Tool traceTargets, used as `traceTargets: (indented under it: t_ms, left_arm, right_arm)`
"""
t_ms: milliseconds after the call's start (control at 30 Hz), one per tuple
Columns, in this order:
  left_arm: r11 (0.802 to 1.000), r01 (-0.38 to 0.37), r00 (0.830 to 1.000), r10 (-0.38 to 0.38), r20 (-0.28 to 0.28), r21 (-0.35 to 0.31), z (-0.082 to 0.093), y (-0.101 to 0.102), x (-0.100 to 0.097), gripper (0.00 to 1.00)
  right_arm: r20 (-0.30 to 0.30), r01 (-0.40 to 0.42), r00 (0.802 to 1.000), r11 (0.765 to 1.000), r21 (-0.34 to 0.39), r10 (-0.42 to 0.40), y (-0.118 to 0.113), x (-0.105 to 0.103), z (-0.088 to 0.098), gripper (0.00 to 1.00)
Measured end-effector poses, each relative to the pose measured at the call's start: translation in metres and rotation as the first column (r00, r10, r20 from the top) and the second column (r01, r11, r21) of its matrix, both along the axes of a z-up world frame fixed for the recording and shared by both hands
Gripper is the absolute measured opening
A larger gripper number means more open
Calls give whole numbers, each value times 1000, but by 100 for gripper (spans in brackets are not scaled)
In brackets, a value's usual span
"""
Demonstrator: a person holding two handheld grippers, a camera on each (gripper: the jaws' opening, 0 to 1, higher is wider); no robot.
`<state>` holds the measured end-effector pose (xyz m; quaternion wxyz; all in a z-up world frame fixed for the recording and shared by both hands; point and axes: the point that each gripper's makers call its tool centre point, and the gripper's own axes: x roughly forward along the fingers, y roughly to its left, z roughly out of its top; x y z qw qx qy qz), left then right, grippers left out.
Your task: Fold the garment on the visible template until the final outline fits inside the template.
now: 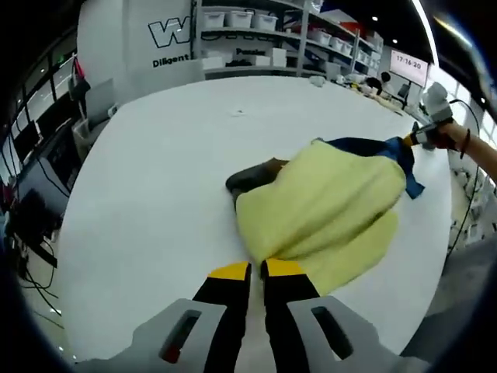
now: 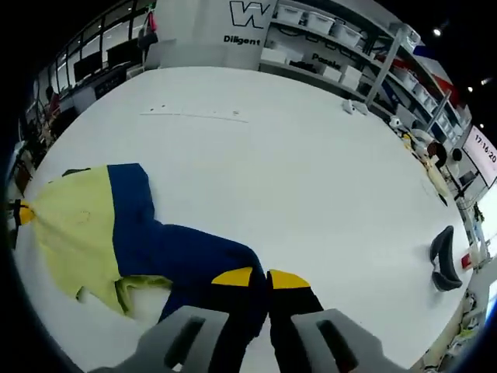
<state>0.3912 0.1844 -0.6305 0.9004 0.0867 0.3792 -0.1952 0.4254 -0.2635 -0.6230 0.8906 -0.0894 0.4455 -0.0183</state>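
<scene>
**Garment stretched between both tools**

Your garment, yellow and navy, lies on the white worktop, its long axis running from your left tool to your right tool. Each tool is clamped on a garment end. Bare worktop spreads wide ahead of both; its edge curves close beside the garment's right.

Bright, even overhead light floods the white table, leaving only faint shadows under the garment. Ceiling strip lights glare. Fisheye bending curves the shelves; the far background looks soft, perhaps slightly blurred.
</scene>
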Motion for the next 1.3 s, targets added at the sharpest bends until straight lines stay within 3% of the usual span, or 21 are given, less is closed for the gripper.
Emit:
traceTargets:
  t_ms: [67, 167, 233, 333, 400, 500, 700, 867, 1100, 1300]
  left_arm:
    - [999, -25, 1000, 25, 8, -36, 7, 2, 2, 16]
    - [997, -44, 996, 49, 69, -60, 27, 6, 12, 23]
    - [994, -62, 991, 71, 110, -86, 37, 8, 24, 25]
    - [993, -66, 991, 76, 111, -96, 39, 8, 42, 31]
    - [987, -100, 983, 118, 143, -125, 43, 7, 55, 37]
    - [989, -81, 985, 98, 139, -124, 39, 3, 65, 41]
    - [991, -49, 992, 63, 109, -128, 19, -12, 91, 50]
    - [995, -7, 997, 15, 81, -99, 2, -22, 108, 56]
    - [990, 11, 999, -5, 41, -142, -14, -38, 128, 61]
    - [991, 16, 1000, -15, 13, -134, -30, -46, 135, 54]
  right_arm:
    - [23, 4, 1000, 999, 34, -5, 6, 3, 3, 30]
    - [68, -29, 997, 997, 70, 24, 20, 9, 14, 25]
    - [105, -62, 993, 994, 91, 53, 32, 16, 22, 30]
    - [156, -101, 985, 982, 158, 77, 56, 29, 32, 39]
    - [176, -142, 978, 979, 145, 116, 67, 36, 36, 40]
    - [184, -195, 968, 971, 139, 168, 83, 44, 35, 45]
    - [176, -264, 957, 942, 210, 229, 116, 61, 18, 56]
    - [168, -307, 948, 921, 240, 272, 135, 73, 1, 76]
    - [141, -340, 940, 899, 277, 311, 154, 86, -21, 72]
    - [107, -340, 940, 890, 305, 323, 161, 87, -39, 65]
